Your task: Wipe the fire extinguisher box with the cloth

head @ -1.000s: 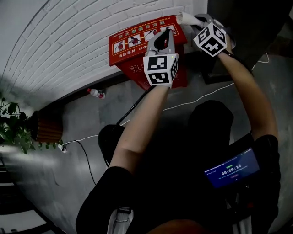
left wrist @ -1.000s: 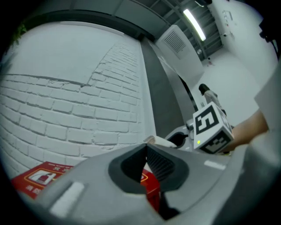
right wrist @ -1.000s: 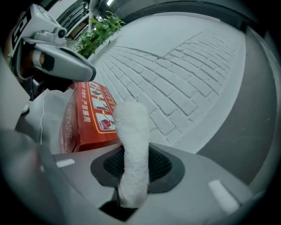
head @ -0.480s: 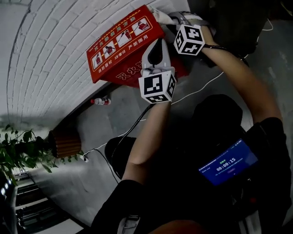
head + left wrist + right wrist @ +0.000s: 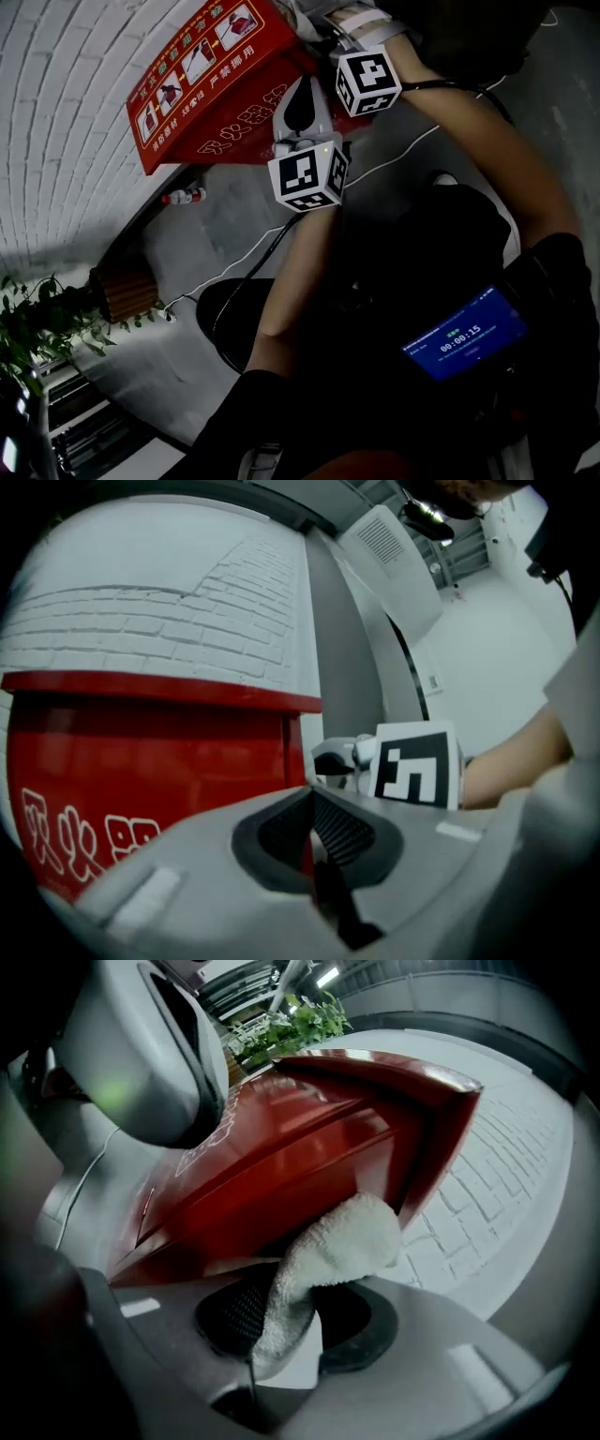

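Right gripper view: the fire extinguisher box (image 5: 309, 1138), red, stands on the floor (image 5: 216, 244) against the brick wall (image 5: 506, 1194). The cloth (image 5: 342, 1237) touches its right end, clamped in the jaws of the right gripper (image 5: 272, 1335). Wiping is judged under way. The left gripper (image 5: 319, 846), jaws closed on nothing, hovers near the front face. The next move calls for dragging the cloth across the panel under steady pressure.

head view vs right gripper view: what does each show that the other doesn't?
Head view only: a bottle on the floor, a lit screen, and the person's forearms. Right gripper view only: the right claw with its jaws shut on the white cloth, which is bunched up at the edge of the red fire extinguisher box. Both: the box, the white brick wall, and the left claw.
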